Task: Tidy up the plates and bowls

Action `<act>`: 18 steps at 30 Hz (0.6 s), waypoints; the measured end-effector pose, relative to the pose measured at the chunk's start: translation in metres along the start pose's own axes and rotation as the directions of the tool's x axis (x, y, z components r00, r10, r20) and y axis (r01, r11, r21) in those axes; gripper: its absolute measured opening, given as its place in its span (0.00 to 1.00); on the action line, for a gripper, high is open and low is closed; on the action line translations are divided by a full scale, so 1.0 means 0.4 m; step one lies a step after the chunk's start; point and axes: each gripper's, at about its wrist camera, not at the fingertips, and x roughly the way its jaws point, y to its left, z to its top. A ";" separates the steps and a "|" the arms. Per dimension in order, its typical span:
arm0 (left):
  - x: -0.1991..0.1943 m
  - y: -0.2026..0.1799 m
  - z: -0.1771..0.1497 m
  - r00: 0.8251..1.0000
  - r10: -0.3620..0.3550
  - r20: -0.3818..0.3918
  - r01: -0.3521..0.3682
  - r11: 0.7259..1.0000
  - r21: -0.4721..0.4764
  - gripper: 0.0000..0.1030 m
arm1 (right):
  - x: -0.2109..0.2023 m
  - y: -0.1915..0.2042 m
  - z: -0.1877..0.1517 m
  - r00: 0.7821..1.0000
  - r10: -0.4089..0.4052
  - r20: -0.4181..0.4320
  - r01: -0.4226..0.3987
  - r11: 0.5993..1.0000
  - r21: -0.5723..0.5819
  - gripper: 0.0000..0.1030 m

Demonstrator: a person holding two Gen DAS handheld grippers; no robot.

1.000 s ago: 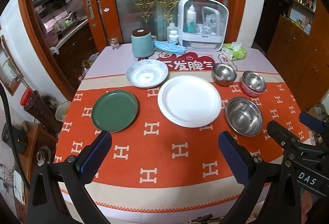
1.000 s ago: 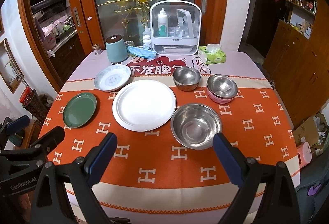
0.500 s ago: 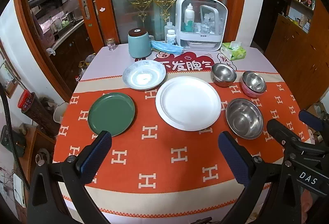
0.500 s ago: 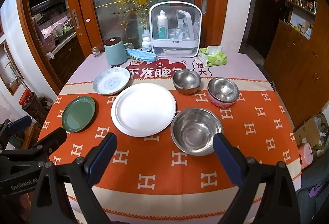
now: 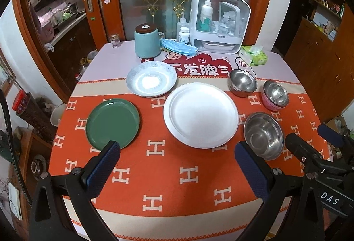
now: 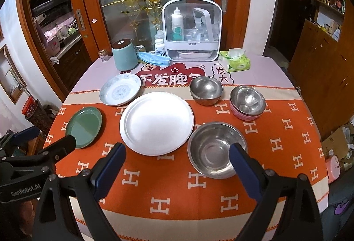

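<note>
A large white plate [image 5: 200, 114] [image 6: 156, 122] lies mid-table. A green plate [image 5: 112, 123] [image 6: 84, 127] lies to its left, a pale patterned plate [image 5: 151, 81] [image 6: 120, 89] behind it. A big steel bowl [image 5: 263, 135] [image 6: 217, 149] sits right of the white plate. A smaller steel bowl [image 5: 242, 82] [image 6: 206, 90] and a pink-sided steel bowl [image 5: 275, 97] [image 6: 247, 102] stand further back. My left gripper [image 5: 177, 164] is open and empty above the table's front. My right gripper [image 6: 177, 166] is open and empty, its right finger before the big bowl.
The table has an orange cloth [image 5: 168, 172]. At the back stand a teal canister [image 5: 147, 41], a blue face mask [image 5: 178, 47], a white storage box with bottles [image 5: 220, 22] and a green tissue pack [image 5: 254, 56]. Wooden cabinets [image 6: 323, 59] stand to the right.
Both grippers have drawn back and risen a little, so the dishes sit slightly lower and farther off in both views. Both stay open. No dish has moved.
</note>
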 end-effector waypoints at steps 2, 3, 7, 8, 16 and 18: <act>0.011 0.002 0.009 1.000 -0.022 0.005 0.022 1.000 -0.006 0.99 | 0.011 -0.005 0.012 1.000 0.004 -0.002 -0.004 1.000 0.005 0.92; 0.016 0.002 0.013 1.000 -0.026 0.007 0.026 1.000 -0.006 0.99 | 0.017 -0.007 0.019 1.000 0.005 -0.004 -0.005 1.000 0.004 0.92; 0.055 0.010 0.042 1.000 -0.018 -0.002 0.018 1.000 -0.013 0.99 | 0.055 -0.017 0.042 0.999 0.023 -0.036 -0.023 1.000 -0.001 0.85; 0.070 0.019 0.051 1.000 -0.016 -0.010 0.016 1.000 -0.024 0.99 | 0.067 -0.022 0.048 0.998 0.030 -0.048 -0.030 1.000 0.003 0.81; 0.189 0.076 0.110 0.998 0.022 -0.064 -0.024 0.999 -0.035 0.99 | 0.191 -0.078 0.127 0.993 0.040 -0.113 -0.039 0.999 0.007 0.72; 0.232 0.091 0.122 0.996 0.035 -0.081 -0.037 0.999 -0.025 0.99 | 0.227 -0.090 0.151 0.989 0.061 -0.132 -0.061 0.998 0.004 0.72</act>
